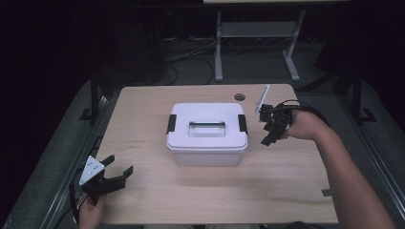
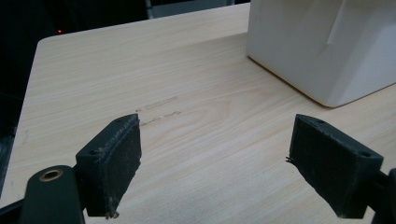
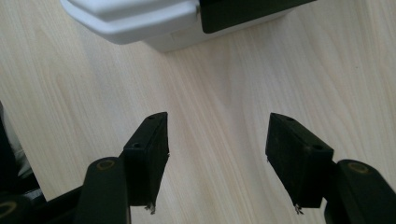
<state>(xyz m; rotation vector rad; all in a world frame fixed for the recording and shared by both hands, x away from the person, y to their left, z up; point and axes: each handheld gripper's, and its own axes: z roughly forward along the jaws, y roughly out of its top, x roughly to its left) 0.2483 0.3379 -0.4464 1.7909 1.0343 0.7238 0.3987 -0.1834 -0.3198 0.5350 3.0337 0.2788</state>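
Note:
A white lidded box (image 1: 207, 133) with a black latch at each end and a recessed handle stands in the middle of the wooden table (image 1: 143, 109). My left gripper (image 1: 120, 165) hovers near the table's front left corner, jaws open and empty. In the left gripper view its open jaws (image 2: 217, 140) point over bare wood toward the box's corner (image 2: 322, 42). My right gripper (image 1: 265, 133) hangs just right of the box, tilted down toward the table, open with nothing between its jaws. In the right gripper view (image 3: 219, 140) the box's end (image 3: 140, 18) and its black latch (image 3: 247, 11) lie ahead.
A round cable hole (image 1: 239, 97) sits in the table behind the box. Another table's metal legs (image 1: 218, 47) and floor cables lie beyond the far edge. A dark strip of tape (image 1: 326, 192) marks the right front edge.

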